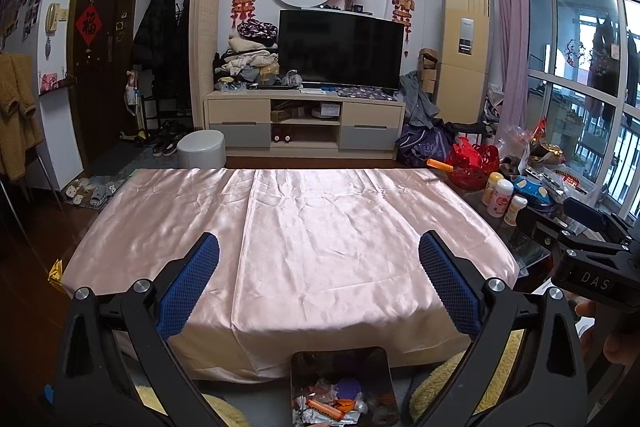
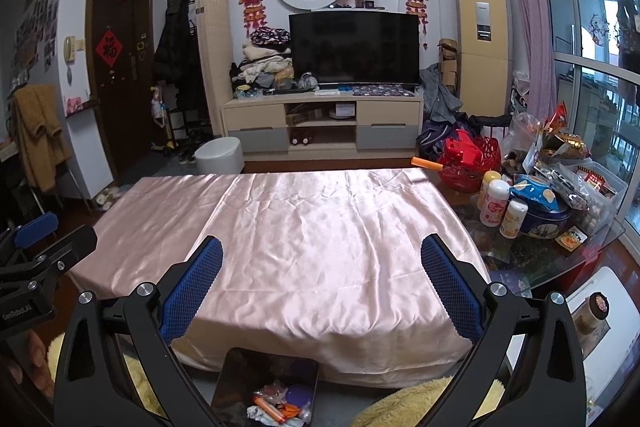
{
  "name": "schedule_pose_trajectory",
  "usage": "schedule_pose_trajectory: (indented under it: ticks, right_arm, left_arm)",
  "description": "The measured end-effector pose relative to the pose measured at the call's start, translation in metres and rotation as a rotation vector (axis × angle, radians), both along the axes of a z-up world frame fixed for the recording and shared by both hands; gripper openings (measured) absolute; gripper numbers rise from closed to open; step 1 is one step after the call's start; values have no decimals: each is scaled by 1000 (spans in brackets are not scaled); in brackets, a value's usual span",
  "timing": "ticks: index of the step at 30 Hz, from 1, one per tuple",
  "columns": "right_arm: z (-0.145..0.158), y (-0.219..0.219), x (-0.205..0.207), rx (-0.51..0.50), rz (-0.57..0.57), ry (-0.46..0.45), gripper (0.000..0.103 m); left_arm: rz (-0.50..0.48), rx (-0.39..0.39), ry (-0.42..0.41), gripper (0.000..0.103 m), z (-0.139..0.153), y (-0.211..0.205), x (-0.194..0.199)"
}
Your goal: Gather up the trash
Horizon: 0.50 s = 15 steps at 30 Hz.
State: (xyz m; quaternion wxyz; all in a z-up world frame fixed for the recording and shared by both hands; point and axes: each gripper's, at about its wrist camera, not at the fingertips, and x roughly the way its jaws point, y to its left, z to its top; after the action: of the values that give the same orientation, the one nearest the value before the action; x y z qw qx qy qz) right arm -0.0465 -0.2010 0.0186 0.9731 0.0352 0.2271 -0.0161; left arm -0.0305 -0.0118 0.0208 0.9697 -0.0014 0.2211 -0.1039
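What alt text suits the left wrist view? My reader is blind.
The open left claw hovers over a table draped in pink cloth. Below its near edge sits a bin holding trash; the right claw shows at the right edge.

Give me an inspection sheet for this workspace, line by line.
Surface: pink satin cloth covers the table, wrinkled, nothing lying on it.
Job's things: trash bin on the floor at the near edge, holding wrappers and scraps.
Clutter: bottles, blue tin and snack bags on the glass side table to the right.
Grippers: left tool open, empty; right tool open, empty.
Cables: nothing seen.
Surroundings: TV on a cabinet, door far left, window right.
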Motion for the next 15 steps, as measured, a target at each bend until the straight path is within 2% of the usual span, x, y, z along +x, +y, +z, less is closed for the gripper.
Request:
schedule_pose_trajectory:
  ticks: [15]
  right_arm:
    - [0, 1, -3, 8, 3, 1, 100]
  left_arm:
    - [0, -2, -1, 95, 1, -2, -2]
